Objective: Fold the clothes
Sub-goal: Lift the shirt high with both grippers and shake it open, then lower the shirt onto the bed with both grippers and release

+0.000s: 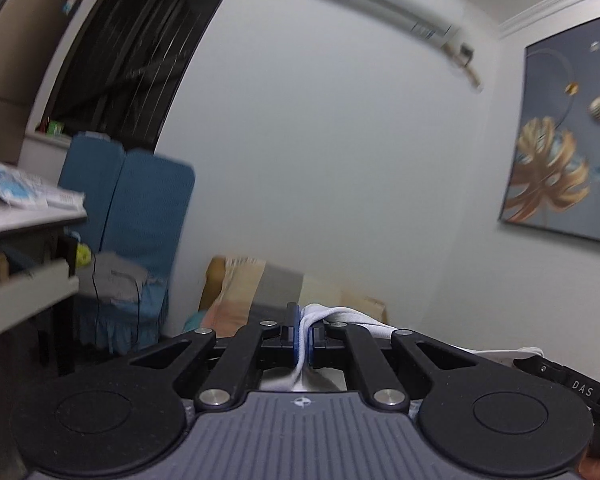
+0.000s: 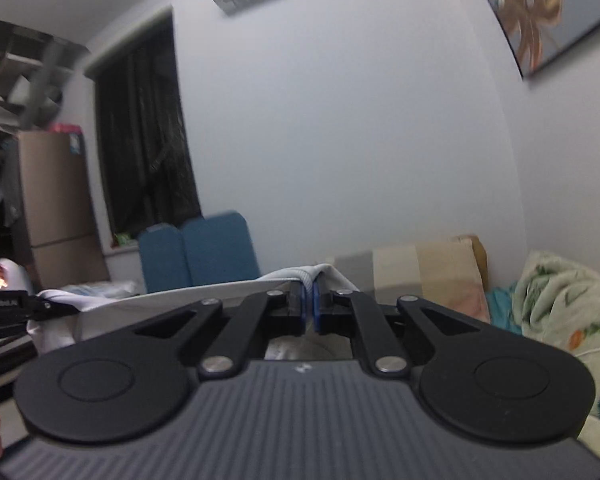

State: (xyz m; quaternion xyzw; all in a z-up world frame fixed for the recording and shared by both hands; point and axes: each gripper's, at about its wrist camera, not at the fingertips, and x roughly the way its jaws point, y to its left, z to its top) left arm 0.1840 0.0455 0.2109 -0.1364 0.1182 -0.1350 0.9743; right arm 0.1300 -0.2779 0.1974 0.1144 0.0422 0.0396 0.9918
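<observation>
A white garment (image 1: 352,318) is held up in the air between both grippers. My left gripper (image 1: 304,334) is shut on one edge of it, the cloth pinched between the blue pads. My right gripper (image 2: 309,304) is shut on another edge of the same white garment (image 2: 172,300), which stretches taut to the left toward the other gripper (image 2: 40,306). The right gripper's body shows at the lower right of the left wrist view (image 1: 572,384). Most of the garment hangs below, hidden by the gripper bodies.
Both cameras face a pale wall with an air conditioner (image 1: 388,4) and a framed picture (image 1: 568,136). A blue chair (image 1: 140,216) stands by a dark window. A desk (image 1: 28,220) is at left. Pillows (image 2: 428,276) and a patterned blanket (image 2: 564,320) lie on a bed.
</observation>
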